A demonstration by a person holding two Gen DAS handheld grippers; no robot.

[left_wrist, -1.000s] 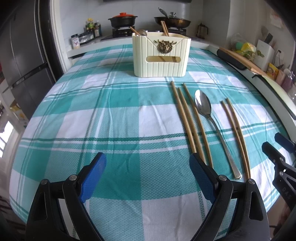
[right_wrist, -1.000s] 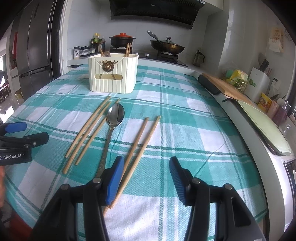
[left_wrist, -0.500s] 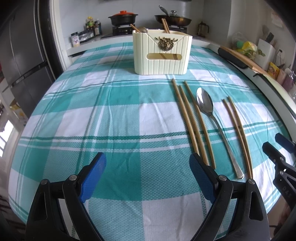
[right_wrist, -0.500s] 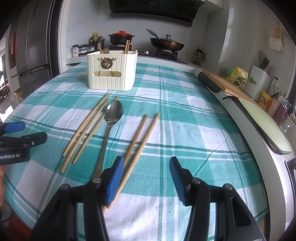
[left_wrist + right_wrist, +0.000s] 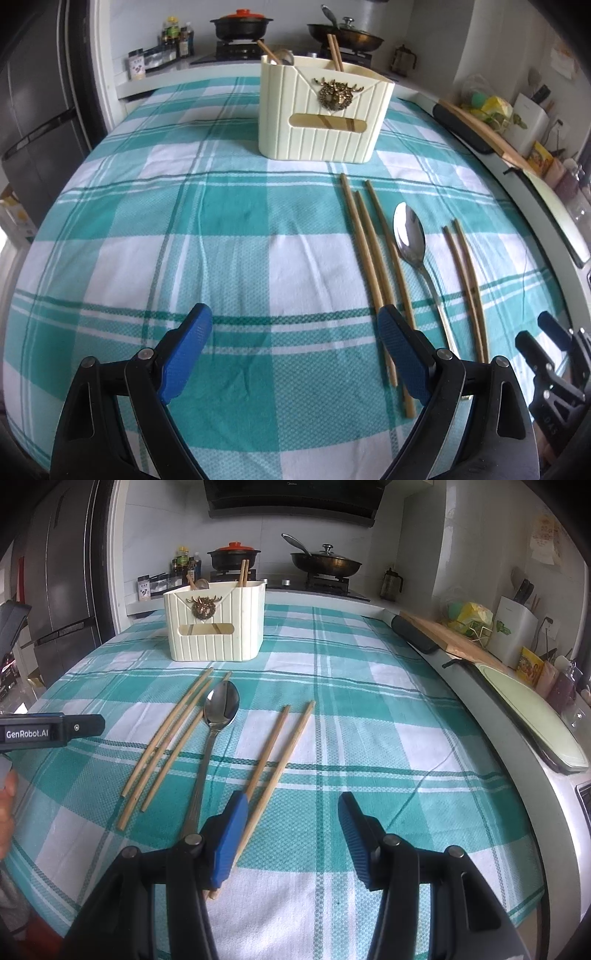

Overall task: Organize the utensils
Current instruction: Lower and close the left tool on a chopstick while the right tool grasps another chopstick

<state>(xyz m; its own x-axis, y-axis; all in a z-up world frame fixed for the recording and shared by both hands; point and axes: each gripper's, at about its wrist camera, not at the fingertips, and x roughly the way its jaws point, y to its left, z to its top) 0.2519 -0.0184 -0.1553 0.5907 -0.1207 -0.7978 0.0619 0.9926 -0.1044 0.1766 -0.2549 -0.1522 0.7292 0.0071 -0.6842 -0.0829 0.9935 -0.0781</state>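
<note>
A cream utensil holder (image 5: 321,118) (image 5: 216,624) stands at the far side of the checked tablecloth (image 5: 221,240), with chopsticks and a spoon in it. Three loose chopsticks (image 5: 369,258) (image 5: 170,738), a metal spoon (image 5: 410,236) (image 5: 221,705) and two more chopsticks (image 5: 465,280) (image 5: 280,749) lie in front of it. My left gripper (image 5: 291,321) hovers open and empty, its right finger over the near ends of the three chopsticks. My right gripper (image 5: 292,805) is open and empty, its left finger above the near ends of the pair.
A stove with a red-lidded pot (image 5: 233,555) and a pan (image 5: 325,563) sits behind the table. A fridge (image 5: 62,590) stands at the left. A cutting board (image 5: 443,635), a pale tray (image 5: 532,709) and bottles line the right counter.
My left gripper has moved forward over the cloth, so the holder and the chopsticks look nearer. The right gripper has hardly moved. Both sets of jaws stand as before.
</note>
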